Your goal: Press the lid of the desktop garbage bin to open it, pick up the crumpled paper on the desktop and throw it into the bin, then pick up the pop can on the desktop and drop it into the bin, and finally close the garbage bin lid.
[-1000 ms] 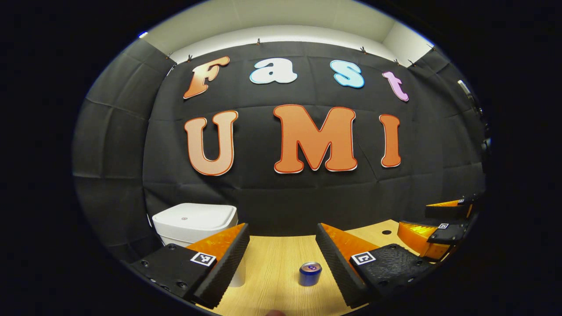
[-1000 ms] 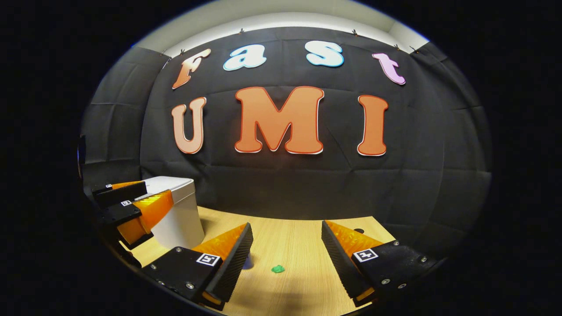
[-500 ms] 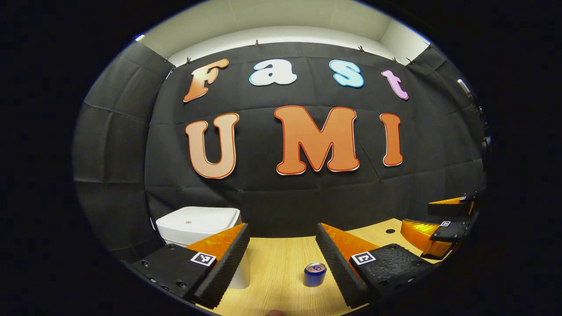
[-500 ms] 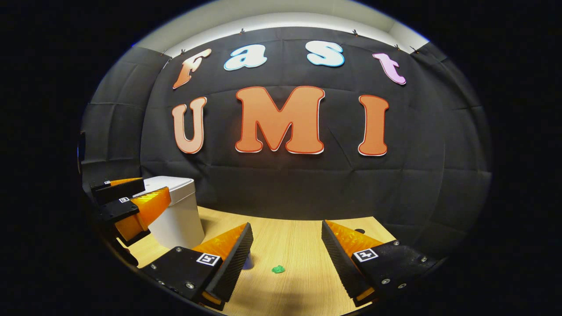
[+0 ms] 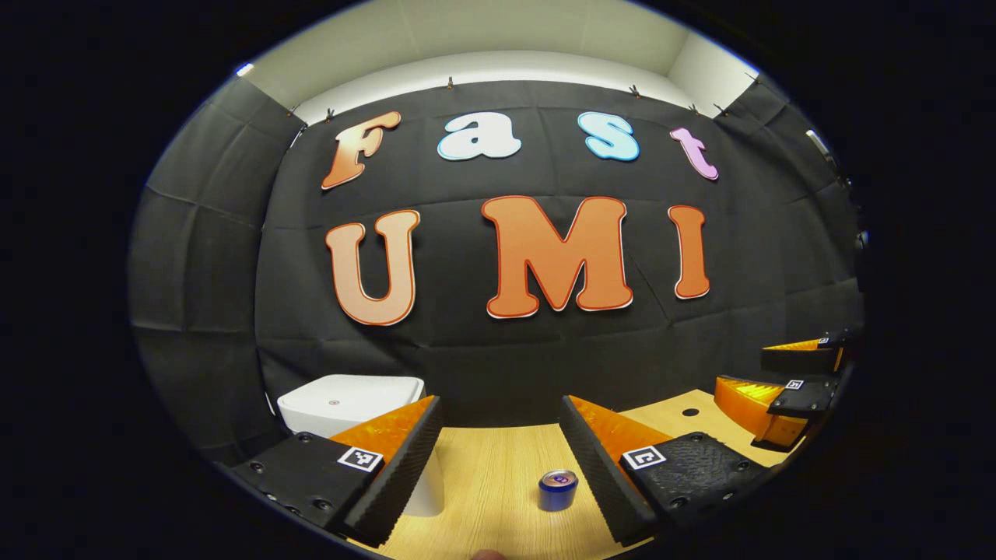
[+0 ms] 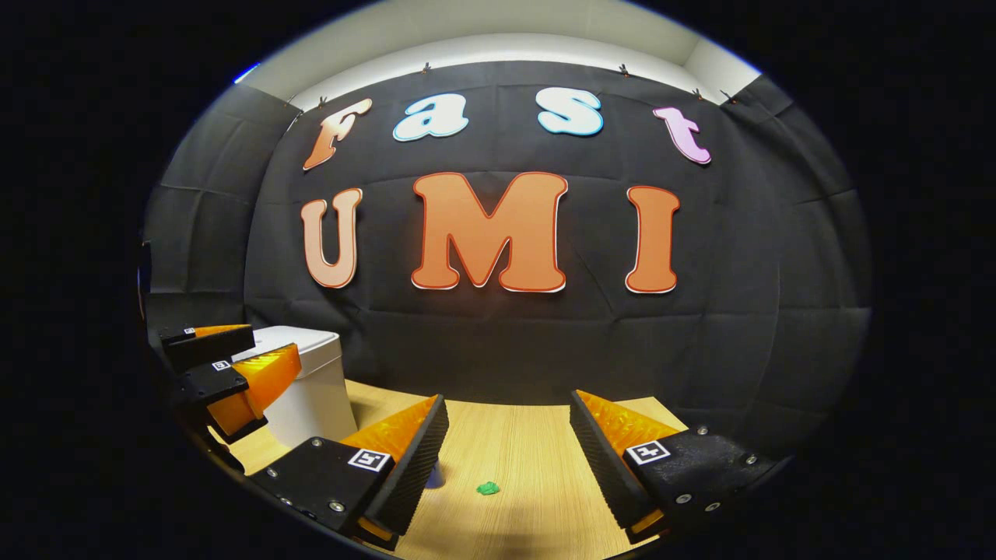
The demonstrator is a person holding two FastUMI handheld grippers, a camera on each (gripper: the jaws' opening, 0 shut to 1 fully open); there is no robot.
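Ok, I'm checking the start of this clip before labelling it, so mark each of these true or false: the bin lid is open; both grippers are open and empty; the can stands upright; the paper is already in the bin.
1. The lid of the garbage bin is open. False: it lies flat and closed.
2. The left gripper and right gripper are both open and empty. True.
3. The pop can stands upright on the table. True.
4. The crumpled paper is in the bin. False: it lies on the table between the right gripper's fingers, untouched.
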